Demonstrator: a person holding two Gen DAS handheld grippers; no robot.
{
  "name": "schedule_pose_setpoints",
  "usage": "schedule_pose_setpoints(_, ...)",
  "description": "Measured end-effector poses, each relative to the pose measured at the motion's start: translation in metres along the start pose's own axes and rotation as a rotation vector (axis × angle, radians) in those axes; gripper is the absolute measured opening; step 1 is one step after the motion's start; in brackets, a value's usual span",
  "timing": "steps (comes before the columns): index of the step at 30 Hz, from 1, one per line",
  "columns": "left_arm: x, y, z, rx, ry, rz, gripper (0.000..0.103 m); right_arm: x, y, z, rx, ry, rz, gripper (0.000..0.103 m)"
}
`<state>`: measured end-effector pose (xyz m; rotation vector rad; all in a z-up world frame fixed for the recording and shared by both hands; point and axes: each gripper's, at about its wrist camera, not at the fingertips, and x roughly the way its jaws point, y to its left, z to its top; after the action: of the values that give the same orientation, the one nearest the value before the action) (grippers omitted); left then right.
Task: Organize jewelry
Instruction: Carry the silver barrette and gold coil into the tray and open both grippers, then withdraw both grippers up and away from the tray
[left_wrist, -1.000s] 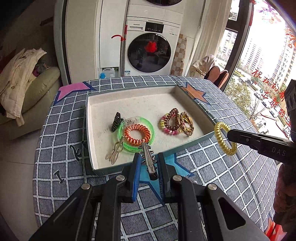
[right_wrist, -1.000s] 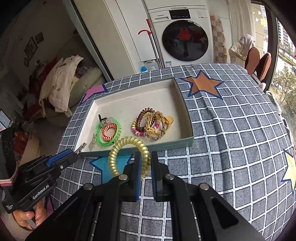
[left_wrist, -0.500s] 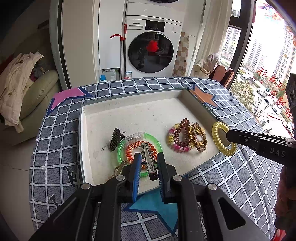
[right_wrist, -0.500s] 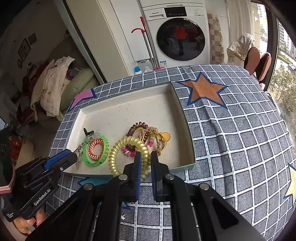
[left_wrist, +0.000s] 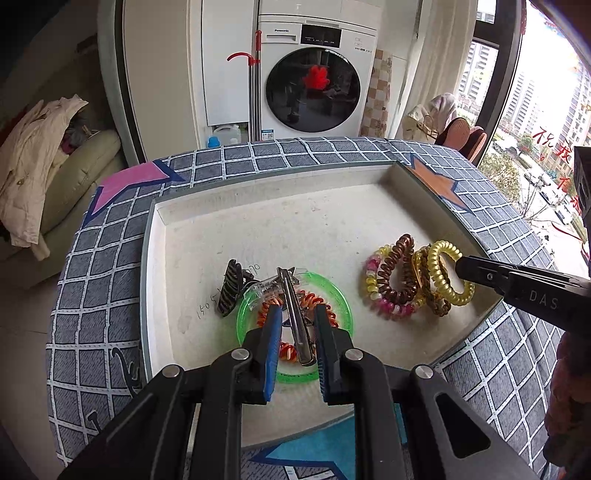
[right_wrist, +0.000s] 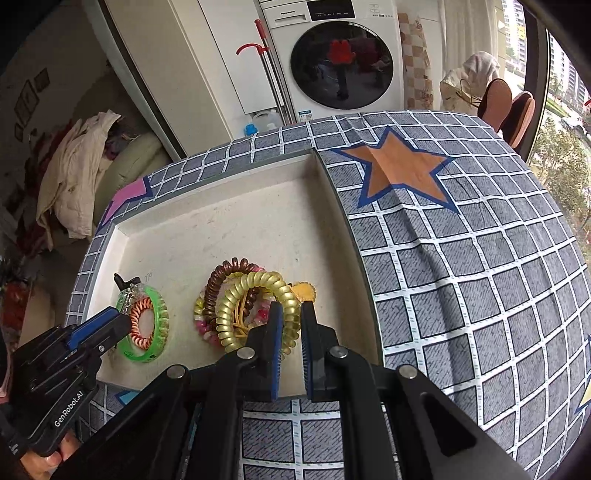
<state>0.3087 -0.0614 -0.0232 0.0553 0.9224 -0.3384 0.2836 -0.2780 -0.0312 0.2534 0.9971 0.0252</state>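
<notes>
Shallow cream tray (left_wrist: 155, 280) on a grid-patterned counter (right_wrist: 480, 277), washing machine (left_wrist: 314, 81) behind. Inside, at left: black claw clip (left_wrist: 229, 288), clear clip, orange coil tie (right_wrist: 142, 317) within a green bangle (left_wrist: 332, 295). At right: heap of brown and beaded bracelets (left_wrist: 391, 280). Left gripper (left_wrist: 295, 314) jaws clenched on a metal hair clip (left_wrist: 293, 314), long axis pointing away over the bangle. Right gripper (right_wrist: 291, 314) jaws clamped on a gold coil tie (right_wrist: 255, 302), ring upright, against the heap.

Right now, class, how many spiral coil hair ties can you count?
3: orange one inside the green bangle, brown one in the tray's pile, yellow one held by the right tool. Others may be hidden.
</notes>
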Motion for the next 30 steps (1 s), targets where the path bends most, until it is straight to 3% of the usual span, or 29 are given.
schedule_pose_setpoints(7,0.013,-0.003,-0.005,0.03,0.019,0.023,0.037,0.017,-0.002,-0.005,0.002,0.021,-0.02,0.01)
schedule_pose_setpoints(15,-0.005,-0.011,-0.004,0.082,-0.045,0.039,0.037,0.012,-0.002,-0.005,0.0,0.014,-0.009,0.012)
schedule_pose_setpoints(16,-0.007,-0.012,-0.004,0.08,-0.051,0.04,0.037,0.01,-0.002,-0.005,0.007,0.012,0.0,0.014)
schedule_pose_setpoints(18,-0.012,-0.01,-0.002,0.072,-0.063,0.039,0.037,0.005,-0.003,-0.006,0.022,0.004,0.019,0.028)
schedule_pose_setpoints(19,-0.014,-0.01,-0.002,0.066,-0.068,0.039,0.037,0.002,-0.003,-0.006,0.024,-0.004,0.021,0.04)
schedule_pose_setpoints(25,-0.032,-0.005,-0.003,0.036,-0.113,0.061,0.039,-0.018,0.0,-0.011,0.015,-0.047,0.047,0.043)
schedule_pose_setpoints(26,-0.037,-0.003,-0.003,0.03,-0.125,0.063,0.048,-0.021,0.0,-0.012,0.017,-0.052,0.051,0.043)
schedule_pose_setpoints(27,-0.042,-0.001,-0.004,0.021,-0.139,0.064,0.086,-0.024,-0.001,-0.013,0.022,-0.058,0.055,0.043)
schedule_pose_setpoints(28,-0.049,0.001,-0.005,0.008,-0.165,0.075,0.103,-0.027,-0.002,-0.014,0.029,-0.063,0.058,0.043)
schedule_pose_setpoints(30,-0.063,0.003,-0.008,0.009,-0.222,0.092,0.103,-0.032,-0.004,-0.017,0.035,-0.071,0.067,0.043)
